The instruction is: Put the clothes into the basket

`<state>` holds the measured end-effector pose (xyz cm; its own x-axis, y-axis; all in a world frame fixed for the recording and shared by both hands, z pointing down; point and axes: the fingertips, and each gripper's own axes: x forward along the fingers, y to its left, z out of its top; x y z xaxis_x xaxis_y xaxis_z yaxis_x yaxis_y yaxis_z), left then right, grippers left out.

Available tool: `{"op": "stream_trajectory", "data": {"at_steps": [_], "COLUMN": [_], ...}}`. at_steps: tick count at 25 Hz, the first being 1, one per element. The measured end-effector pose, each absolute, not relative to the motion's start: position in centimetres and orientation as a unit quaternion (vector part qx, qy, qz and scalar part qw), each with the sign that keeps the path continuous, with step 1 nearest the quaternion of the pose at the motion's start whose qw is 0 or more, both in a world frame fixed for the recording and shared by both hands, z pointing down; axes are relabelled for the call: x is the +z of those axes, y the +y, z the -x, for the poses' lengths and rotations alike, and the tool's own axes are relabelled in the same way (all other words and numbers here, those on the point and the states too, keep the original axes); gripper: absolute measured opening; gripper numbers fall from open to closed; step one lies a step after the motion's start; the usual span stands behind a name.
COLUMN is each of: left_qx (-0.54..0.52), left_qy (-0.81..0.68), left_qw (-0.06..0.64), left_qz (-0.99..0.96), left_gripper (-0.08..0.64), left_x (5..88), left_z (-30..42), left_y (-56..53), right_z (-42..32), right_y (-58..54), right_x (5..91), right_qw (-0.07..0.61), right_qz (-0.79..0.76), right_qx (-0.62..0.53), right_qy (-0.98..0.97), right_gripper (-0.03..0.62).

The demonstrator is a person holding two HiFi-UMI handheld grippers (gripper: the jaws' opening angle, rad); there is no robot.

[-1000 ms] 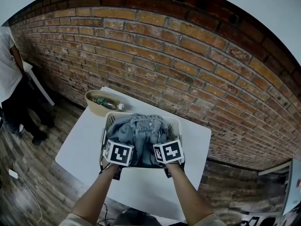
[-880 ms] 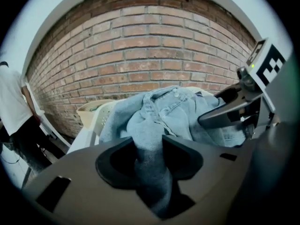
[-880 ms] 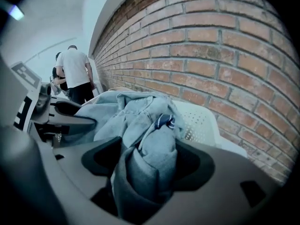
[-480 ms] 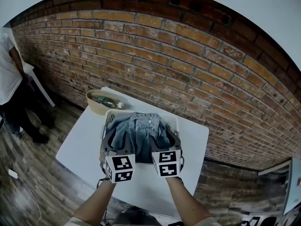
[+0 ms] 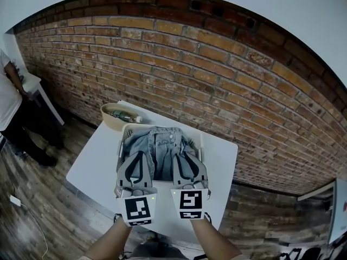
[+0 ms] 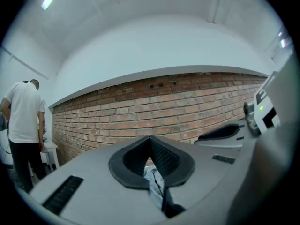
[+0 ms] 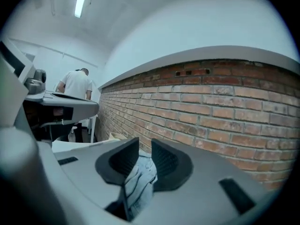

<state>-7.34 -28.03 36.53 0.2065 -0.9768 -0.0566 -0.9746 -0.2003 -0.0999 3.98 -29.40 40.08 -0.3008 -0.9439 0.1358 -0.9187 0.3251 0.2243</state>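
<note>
A blue denim jacket [image 5: 162, 145] lies bunched inside the pale basket [image 5: 121, 145] on the white table [image 5: 92, 167]. Both grippers hover above the basket's near side and point level at the brick wall. My left gripper [image 5: 142, 156] is shut, its jaw tips meeting [image 6: 150, 142] with nothing gripped. The denim [image 6: 153, 182] shows below it. My right gripper [image 5: 182, 157] has just been closing. A narrow gap remains at its tips [image 7: 145, 144] and nothing is pinched there. The jacket [image 7: 138, 179] shows underneath.
A tan bowl [image 5: 110, 122] holding a bottle [image 5: 124, 116] stands on the table's far left corner, behind the basket. The brick wall [image 5: 217, 91] runs close behind the table. A person [image 5: 8, 102] in a white shirt stands on the wooden floor at far left.
Both grippers have risen out of the basket and swung from pointing down onto the jacket to pointing level at the wall. Their jaws have narrowed. The jacket stays in the basket.
</note>
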Motion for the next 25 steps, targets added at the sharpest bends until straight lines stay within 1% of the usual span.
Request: {"op": "stream_trajectory", "data": {"at_steps": [4, 10, 19, 25], "left_qx": [0.004, 0.004, -0.029, -0.039], "left_qy": [0.607, 0.588, 0.569, 0.555], "left_qw": [0.034, -0.007, 0.005, 0.0], "left_qz": [0.794, 0.809, 0.822, 0.831], "left_gripper": [0.009, 0.009, 0.009, 0.009], "left_x": [35.1, 33.4, 30.5, 30.1], "left_z": [6.1, 5.9, 6.1, 5.7], "left_y": [-24.8, -20.8, -14.9, -13.0], "right_z": [-3.9, -4.4, -3.7, -3.1], "right_y": [-26.3, -22.2, -15.7, -12.5], "right_x": [38.1, 34.7, 29.9, 28.9], "right_qw": [0.094, 0.061, 0.042, 0.044], "right_qz": [-0.58, -0.583, -0.572, -0.562], "right_qx": [-0.055, -0.051, -0.067, -0.058], "right_qy": [-0.808, -0.808, -0.816, -0.824], "right_gripper": [0.057, 0.043, 0.038, 0.032]}}
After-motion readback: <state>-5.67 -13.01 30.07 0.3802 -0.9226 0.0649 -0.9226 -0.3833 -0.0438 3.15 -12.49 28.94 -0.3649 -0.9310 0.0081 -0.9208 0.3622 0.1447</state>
